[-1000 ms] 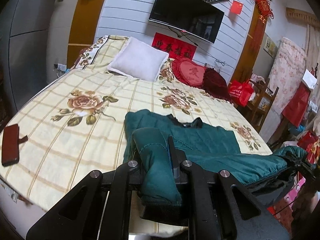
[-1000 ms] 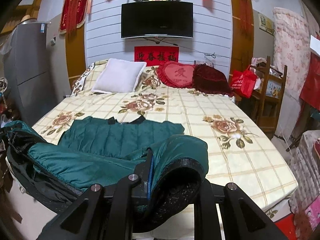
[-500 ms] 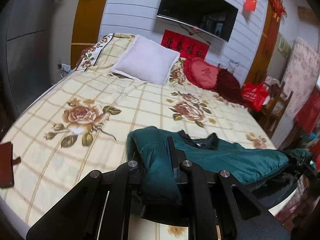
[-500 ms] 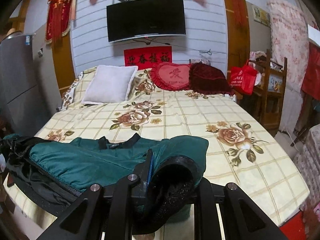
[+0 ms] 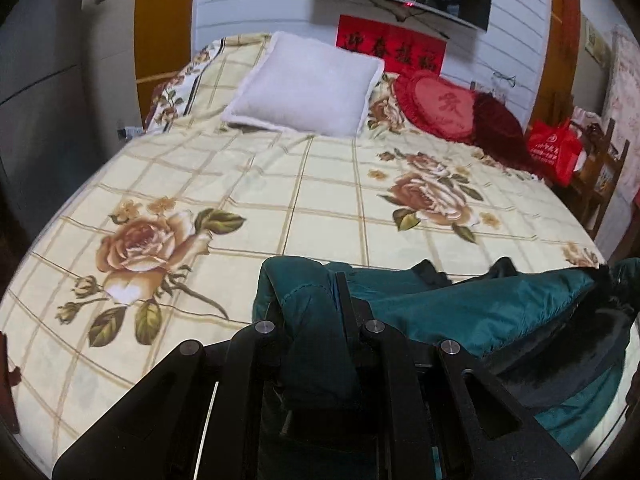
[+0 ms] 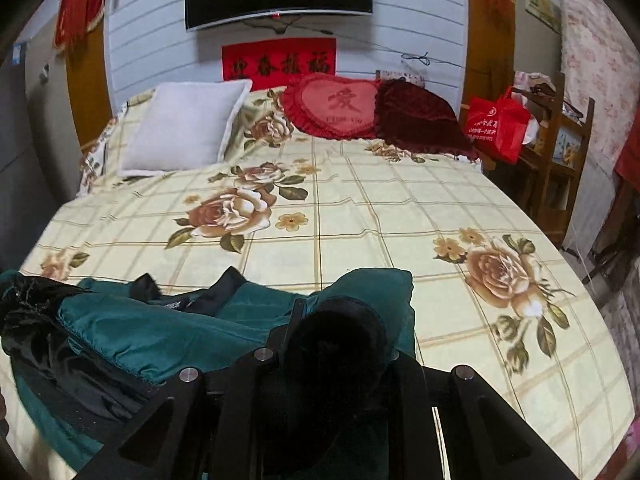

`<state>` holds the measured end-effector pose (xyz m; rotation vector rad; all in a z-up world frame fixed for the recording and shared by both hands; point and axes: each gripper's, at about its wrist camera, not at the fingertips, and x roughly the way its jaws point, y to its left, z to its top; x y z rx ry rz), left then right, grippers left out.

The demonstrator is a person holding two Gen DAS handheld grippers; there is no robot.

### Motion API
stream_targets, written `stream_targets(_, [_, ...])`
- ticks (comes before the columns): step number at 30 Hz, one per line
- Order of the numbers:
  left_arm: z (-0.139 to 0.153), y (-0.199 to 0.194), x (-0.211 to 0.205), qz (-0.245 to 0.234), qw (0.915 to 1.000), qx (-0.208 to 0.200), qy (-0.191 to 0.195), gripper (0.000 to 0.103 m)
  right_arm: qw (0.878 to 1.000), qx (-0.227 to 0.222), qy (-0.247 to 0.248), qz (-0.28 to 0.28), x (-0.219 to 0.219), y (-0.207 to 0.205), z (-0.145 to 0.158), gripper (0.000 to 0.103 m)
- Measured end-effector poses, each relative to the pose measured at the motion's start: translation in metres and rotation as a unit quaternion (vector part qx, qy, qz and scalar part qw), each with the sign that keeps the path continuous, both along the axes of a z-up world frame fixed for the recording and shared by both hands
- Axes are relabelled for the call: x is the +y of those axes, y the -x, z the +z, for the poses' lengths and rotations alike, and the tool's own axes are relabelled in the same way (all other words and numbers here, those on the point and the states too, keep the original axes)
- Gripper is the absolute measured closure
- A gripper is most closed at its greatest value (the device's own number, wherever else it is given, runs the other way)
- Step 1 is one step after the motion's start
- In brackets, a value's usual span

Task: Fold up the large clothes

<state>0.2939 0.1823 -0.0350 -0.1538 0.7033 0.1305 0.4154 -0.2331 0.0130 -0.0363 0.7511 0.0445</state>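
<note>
A dark green padded jacket [image 5: 472,312] with black lining lies doubled over across the near part of the bed. In the left wrist view my left gripper [image 5: 320,300] is shut on a bunched green corner of it, the cloth hanging between the fingers. In the right wrist view my right gripper [image 6: 320,320] is shut on the other corner of the jacket [image 6: 168,328], where green cloth and black lining bulge over the jaws. The jacket's black collar [image 6: 188,296] lies flat on the bedspread between the two held corners.
The bed [image 5: 248,184] has a cream floral checked cover. A white pillow [image 5: 304,84], a red heart cushion [image 6: 340,104] and a dark red cushion [image 6: 420,120] lie at its head. A red bag [image 6: 496,124] and a wooden chair [image 6: 560,152] stand at the right.
Both grippers have carried the jacket's held edge forward over the bed and lower. The folded-over layer now covers most of the flat part, leaving only the collar strip showing.
</note>
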Motion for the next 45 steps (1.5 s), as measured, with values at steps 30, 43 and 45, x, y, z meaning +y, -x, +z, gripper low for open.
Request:
stream_targets(30, [-0.059, -0.049, -0.012, 0.019, 0.9979, 0.05, -0.036, 0.089, 0.998, 0.059, 0.006, -0.006, 0.009, -0.075, -0.08, 0.078])
stream_targets(43, [-0.068, -0.059, -0.012, 0.018, 0.9978, 0.056, -0.03, 0.088, 0.998, 0.061, -0.004, -0.006, 0.007, -0.08, -0.087, 0.075])
stream_targets(45, [-0.068, -0.059, -0.011, 0.018, 0.9978, 0.056, -0.03, 0.088, 0.998, 0.061, -0.006, -0.007, 0.007, -0.08, -0.088, 0.075])
